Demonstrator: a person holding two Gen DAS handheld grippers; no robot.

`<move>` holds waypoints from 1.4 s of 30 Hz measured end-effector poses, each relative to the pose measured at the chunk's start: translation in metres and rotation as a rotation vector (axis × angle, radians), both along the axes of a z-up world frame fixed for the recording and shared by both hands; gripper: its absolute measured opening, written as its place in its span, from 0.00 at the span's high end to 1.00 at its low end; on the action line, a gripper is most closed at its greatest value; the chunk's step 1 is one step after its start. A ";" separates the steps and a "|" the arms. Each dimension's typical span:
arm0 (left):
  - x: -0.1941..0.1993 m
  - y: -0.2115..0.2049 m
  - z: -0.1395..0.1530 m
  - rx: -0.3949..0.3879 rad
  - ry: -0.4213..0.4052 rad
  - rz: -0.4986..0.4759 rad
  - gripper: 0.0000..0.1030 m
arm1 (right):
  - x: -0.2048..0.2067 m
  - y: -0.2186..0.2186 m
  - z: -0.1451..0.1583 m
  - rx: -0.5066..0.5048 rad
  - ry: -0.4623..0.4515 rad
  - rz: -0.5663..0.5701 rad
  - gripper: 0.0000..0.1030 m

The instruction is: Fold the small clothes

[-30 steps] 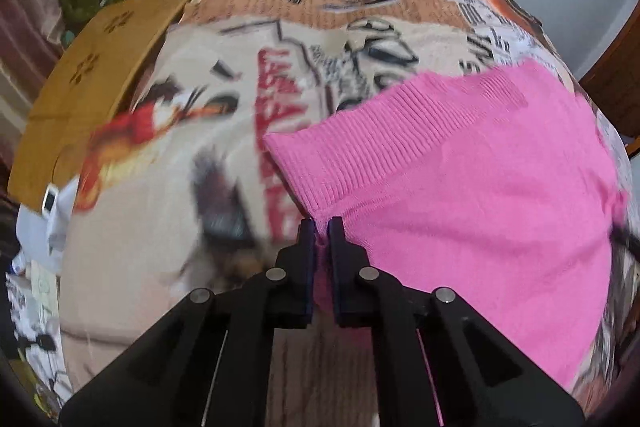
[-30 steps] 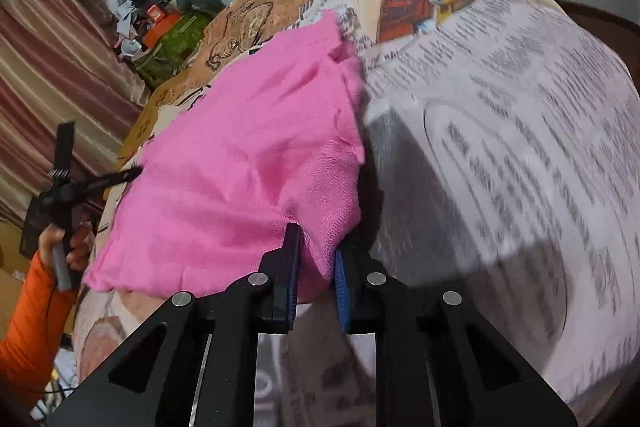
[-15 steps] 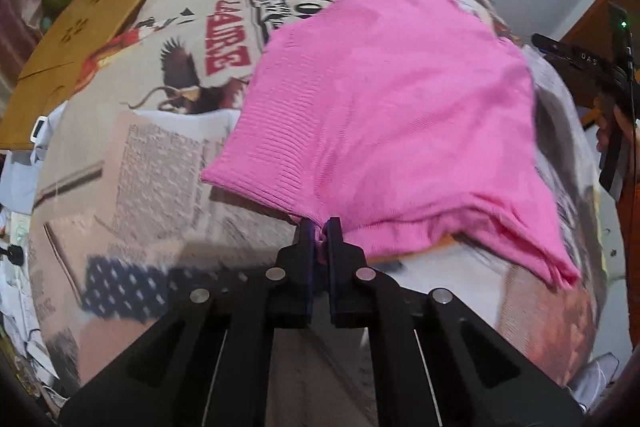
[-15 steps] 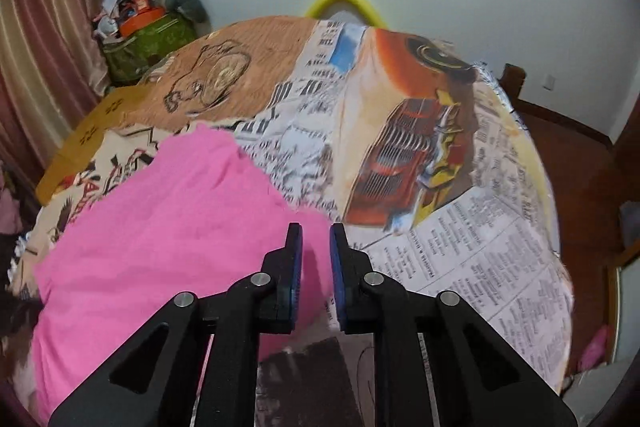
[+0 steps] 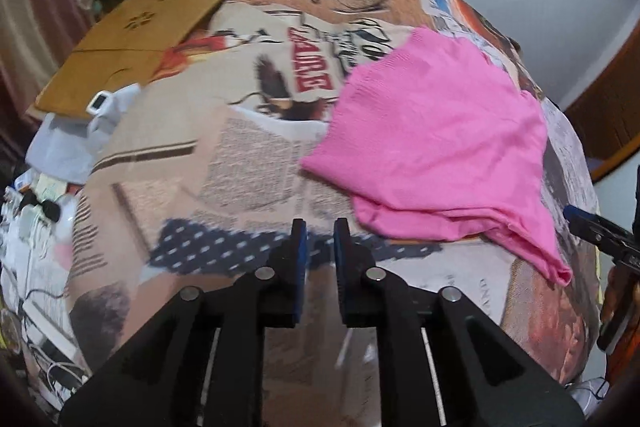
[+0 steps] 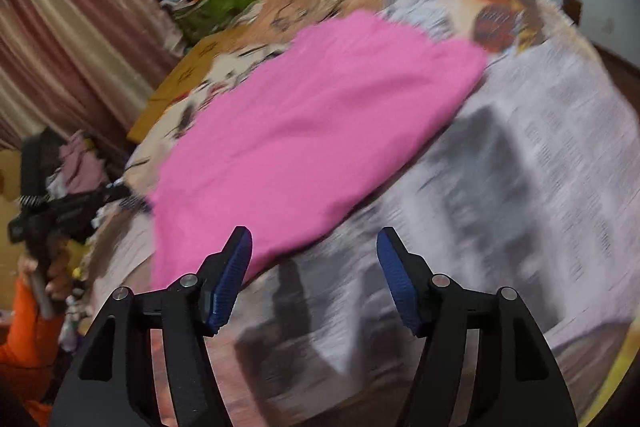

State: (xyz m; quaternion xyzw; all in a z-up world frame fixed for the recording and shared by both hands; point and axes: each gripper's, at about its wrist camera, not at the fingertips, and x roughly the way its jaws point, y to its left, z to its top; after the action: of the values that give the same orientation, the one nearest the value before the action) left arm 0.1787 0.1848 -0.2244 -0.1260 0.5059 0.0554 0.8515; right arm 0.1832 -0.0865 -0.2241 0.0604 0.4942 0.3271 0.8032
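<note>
Just ahead of my left tongs [image 5: 320,233], the jaws are parting a crack with nothing between them; my right tongs [image 6: 314,253] are spreading wide, also empty. Beyond both lies the pink knit garment [image 5: 436,143], folded over on the newspaper-print bedspread [image 5: 248,163], its near corner trailing towards the bed's edge. My worry: that loose corner could slide off and drag the fold open, and if I regrip only 1 layer the halves will shear apart. Further back, red block letters [image 5: 310,65] show, too skewed for me to read; the fine print is blurred.
</note>
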 end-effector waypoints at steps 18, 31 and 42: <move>-0.023 -0.006 0.002 0.069 -0.037 -0.013 0.57 | -0.005 0.039 -0.021 0.027 0.043 0.064 0.92; -0.004 -0.044 0.019 0.059 -0.048 -0.097 0.48 | -0.006 -0.035 -0.014 -0.096 -0.062 -0.034 0.95; 0.017 -0.092 0.006 -0.093 0.023 -0.214 0.47 | -0.009 -0.078 -0.005 -0.179 -0.106 -0.136 0.86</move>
State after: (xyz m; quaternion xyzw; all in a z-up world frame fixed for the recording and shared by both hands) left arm 0.1956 0.0928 -0.2184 -0.1099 0.5284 -0.0578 0.8398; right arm 0.1745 -0.1645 -0.2286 0.0044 0.4731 0.2292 0.8507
